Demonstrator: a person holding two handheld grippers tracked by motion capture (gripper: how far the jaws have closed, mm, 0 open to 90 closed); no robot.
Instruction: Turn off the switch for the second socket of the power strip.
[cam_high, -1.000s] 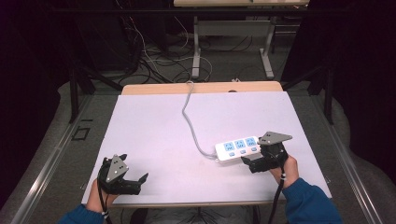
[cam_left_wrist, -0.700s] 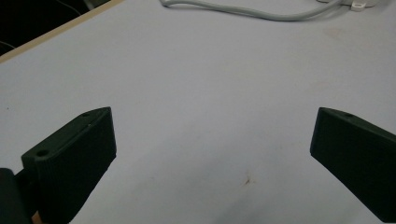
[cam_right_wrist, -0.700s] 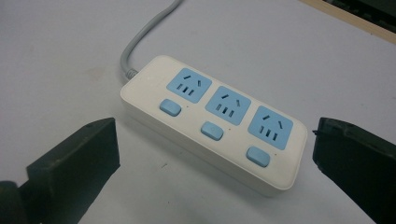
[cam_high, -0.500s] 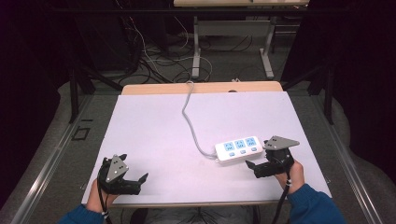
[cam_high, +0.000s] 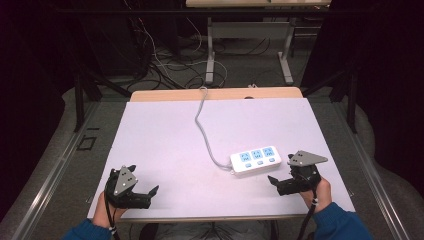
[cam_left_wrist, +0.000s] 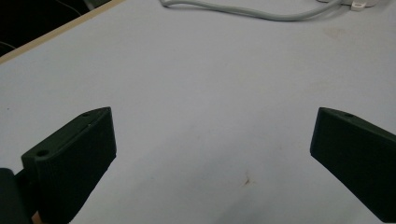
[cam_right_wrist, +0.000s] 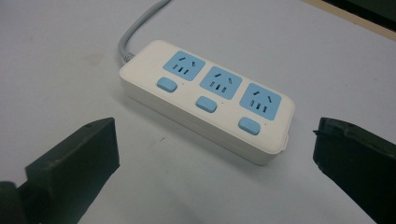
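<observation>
On the bench (cam_high: 165, 135), right tongs (cam_high: 286, 181) now drawn back just clear of the white power strip (cam_high: 256, 160), jaws wide and empty; left tongs (cam_high: 141, 192) parked, equally open, empty — likely released.

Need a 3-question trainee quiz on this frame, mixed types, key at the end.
1. True or false: the right gripper is shut on the power strip.
2. How many blue sockets does the power strip have? A) two B) three C) four
3. Fill in: the strip's grey cable runs toward the table's ___ edge.

Key: 1 false, its jaws stand open, apart from the strip. 2 B. 3 far.
</observation>
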